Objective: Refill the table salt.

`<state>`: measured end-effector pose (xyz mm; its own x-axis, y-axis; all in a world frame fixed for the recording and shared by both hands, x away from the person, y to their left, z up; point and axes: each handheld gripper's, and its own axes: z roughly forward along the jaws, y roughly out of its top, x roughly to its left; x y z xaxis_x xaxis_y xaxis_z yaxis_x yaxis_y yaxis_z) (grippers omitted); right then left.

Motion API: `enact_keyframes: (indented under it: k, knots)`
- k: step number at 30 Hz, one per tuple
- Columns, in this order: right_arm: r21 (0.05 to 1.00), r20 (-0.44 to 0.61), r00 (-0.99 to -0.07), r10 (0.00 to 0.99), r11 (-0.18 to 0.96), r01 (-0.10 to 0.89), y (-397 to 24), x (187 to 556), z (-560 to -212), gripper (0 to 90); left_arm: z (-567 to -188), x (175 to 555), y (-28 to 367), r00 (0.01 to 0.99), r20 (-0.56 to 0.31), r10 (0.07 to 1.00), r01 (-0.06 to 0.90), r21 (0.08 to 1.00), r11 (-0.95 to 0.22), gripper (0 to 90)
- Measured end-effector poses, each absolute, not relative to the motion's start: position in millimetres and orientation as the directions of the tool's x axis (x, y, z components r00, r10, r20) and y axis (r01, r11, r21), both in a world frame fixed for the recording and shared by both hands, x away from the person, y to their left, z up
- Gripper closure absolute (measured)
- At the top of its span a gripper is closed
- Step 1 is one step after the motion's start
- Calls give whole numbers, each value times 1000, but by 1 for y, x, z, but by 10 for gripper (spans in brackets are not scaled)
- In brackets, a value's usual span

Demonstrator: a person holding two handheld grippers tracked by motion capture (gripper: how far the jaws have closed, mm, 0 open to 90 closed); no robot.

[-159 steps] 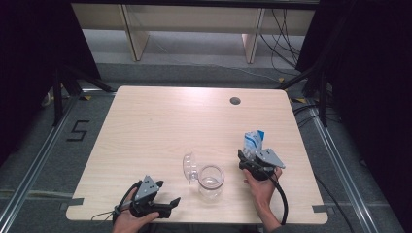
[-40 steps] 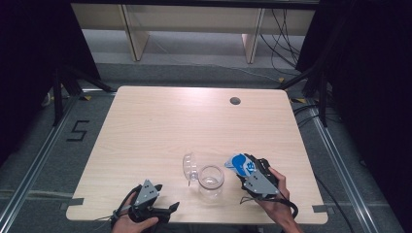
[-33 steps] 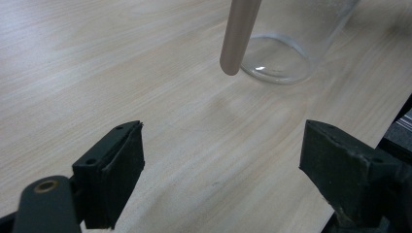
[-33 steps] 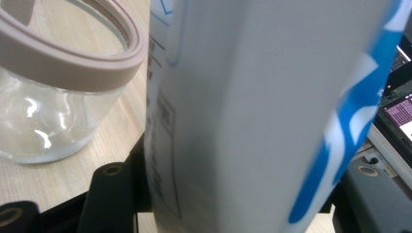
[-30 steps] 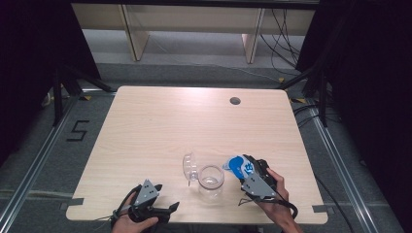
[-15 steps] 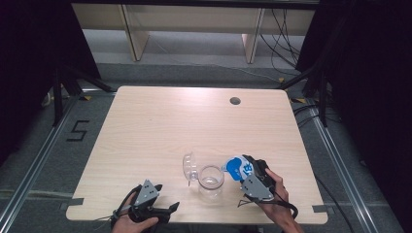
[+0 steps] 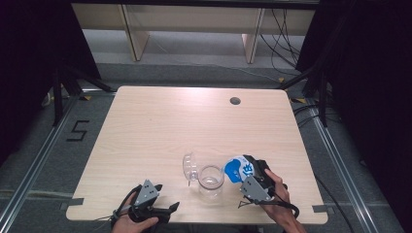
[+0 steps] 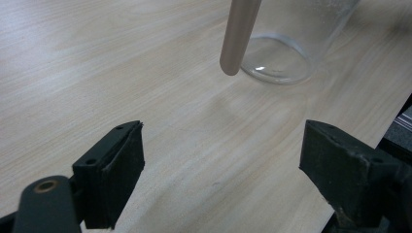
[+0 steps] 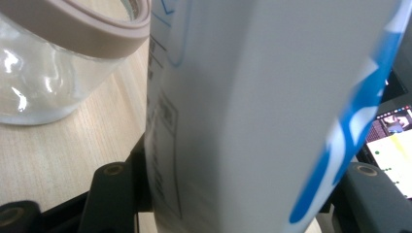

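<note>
A pale wooden table (image 7: 160, 126) with a light grain stands in a dim room, seen from above on the person's side. Near its far right corner is a small round dark hole (image 7: 235, 101). The floor around it is grey, with metal rails (image 7: 29, 174) running along the left and right sides, a black mark shaped like a five (image 7: 77, 130) on the left floor, and strips of grey tape at the near corners. Beyond the far edge stand pale wooden shelf legs (image 7: 130, 30), and black cables (image 7: 279, 29) trail across the floor at the far right; dark curtains close in both sides. Close to the near edge, a little right of centre, a clear glass jar (image 7: 211, 180) stands upright with its hinged lid (image 7: 189, 167) swung open to its left. The right gripper (image 7: 248, 180), held in the person's hand near the near right corner, is clamped on a white and blue carton (image 7: 237, 169), tilted over so its top sits just beside the jar's rim; in the right gripper view the carton (image 9: 272, 111) sits between both jaws, next to the jar's beige rim (image 9: 73, 24). The left gripper (image 7: 160, 213) rests at the near edge, left of centre, its jaws spread wide with nothing between them, bare tabletop (image 8: 97, 73) showing ahead.
</note>
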<state>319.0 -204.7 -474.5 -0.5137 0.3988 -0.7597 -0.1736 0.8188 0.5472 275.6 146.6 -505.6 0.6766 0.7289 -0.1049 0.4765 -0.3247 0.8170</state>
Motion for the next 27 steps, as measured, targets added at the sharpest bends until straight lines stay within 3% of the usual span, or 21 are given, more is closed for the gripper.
enact_keyframes:
  k: [27]
  knots:
    - [506,-800,-477,364,837,-209,-201,324,-474,423,-506,275,145,674,-112,730,477,821,-314,157]
